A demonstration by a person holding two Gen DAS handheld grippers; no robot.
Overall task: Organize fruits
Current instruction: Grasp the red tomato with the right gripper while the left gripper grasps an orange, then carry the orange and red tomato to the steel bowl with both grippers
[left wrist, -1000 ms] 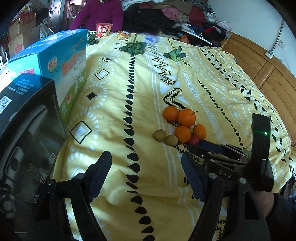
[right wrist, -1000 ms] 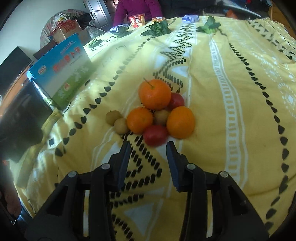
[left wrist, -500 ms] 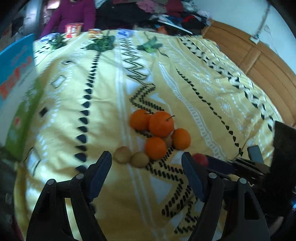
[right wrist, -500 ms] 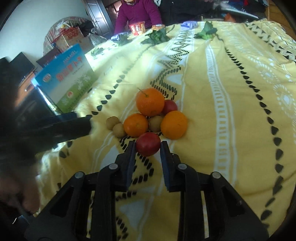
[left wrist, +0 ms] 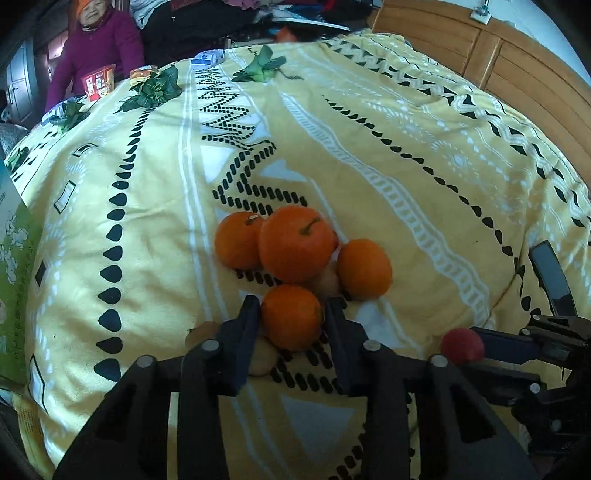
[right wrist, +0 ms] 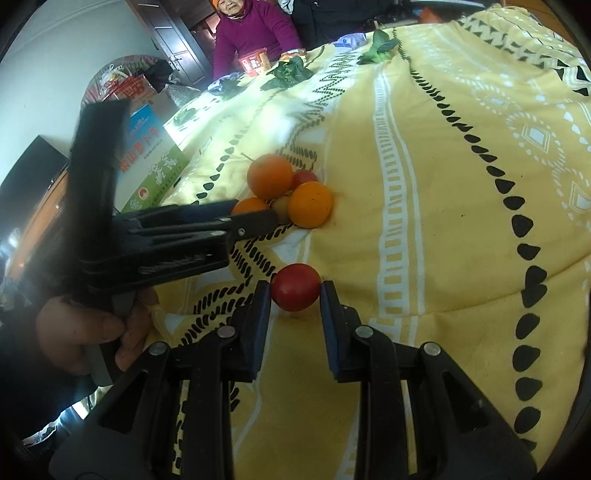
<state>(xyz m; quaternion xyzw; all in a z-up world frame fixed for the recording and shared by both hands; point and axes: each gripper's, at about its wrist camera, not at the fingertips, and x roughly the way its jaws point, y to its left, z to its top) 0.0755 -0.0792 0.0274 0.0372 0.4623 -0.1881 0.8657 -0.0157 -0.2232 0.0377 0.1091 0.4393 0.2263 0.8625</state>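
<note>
1. My left gripper (left wrist: 291,317) is closing its jaws around the nearest orange (left wrist: 291,316); the pads sit against both flanks of it. My right gripper (right wrist: 295,291) is clenched on a red tomato (right wrist: 296,286), pulled out to 6 o'clock of the fruit pile (right wrist: 291,192) and well apart from it.

2. Main risk on the left: that orange touches the big stemmed orange (left wrist: 295,243) at its 12 o'clock and a small brown fruit (left wrist: 327,282) at 1 o'clock. I judge that lifting it could let the heap settle and roll on the soft yellow blanket (left wrist: 406,177).

3. Two more small brown fruits (left wrist: 263,357) lie right under my left finger at 7 o'clock. Dragging low would shove them; I would come straight up first.

4. The tomato is round and smooth, gripped only at its sides. A quick swing might squeeze it out forward, I think.

5. In the right wrist view my left gripper crosses from 9 o'clock, close to the tomato's path. Moving both tools at once risks a knock.

6. Open room: wide bare blanket from 1 to 4 o'clock of the pile. The green-and-blue box (right wrist: 153,162) closes off 9 to 10 o'clock, and leafy greens (left wrist: 155,90) and a seated person (right wrist: 251,35) fill the far edge.
</note>
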